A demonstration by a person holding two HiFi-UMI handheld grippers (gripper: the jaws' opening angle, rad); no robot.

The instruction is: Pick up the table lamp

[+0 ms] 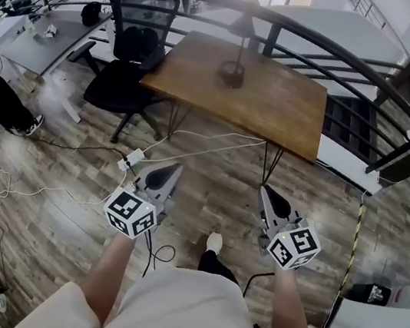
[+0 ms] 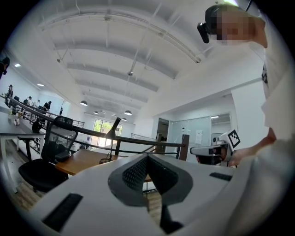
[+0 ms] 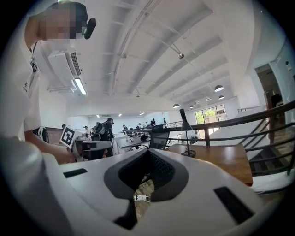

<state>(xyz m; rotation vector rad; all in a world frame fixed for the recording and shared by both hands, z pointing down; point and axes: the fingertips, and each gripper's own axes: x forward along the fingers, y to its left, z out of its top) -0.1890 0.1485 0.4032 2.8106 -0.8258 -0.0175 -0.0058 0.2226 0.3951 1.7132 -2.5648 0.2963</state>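
both bare forearms reach up from the 6 o'clock edge of the head view, side by side and apart, each hand hidden behind its marker cube. the left claw (image 1: 176, 167) and the right claw (image 1: 265, 189) point about level toward 12 o'clock, over the wood floor (image 1: 210, 180), short of the tabletop (image 1: 284, 110). in its own view each claw has its jaws pressed together at the tips, with nothing between them. the table lamp (image 1: 234, 71) stands upright on the tabletop, at 12 o'clock from the claws and well apart from both, its dark round base on the tabletop's 10 o'clock part. a black office chair (image 1: 136, 39) sits at the tabletop's 9 o'clock side.
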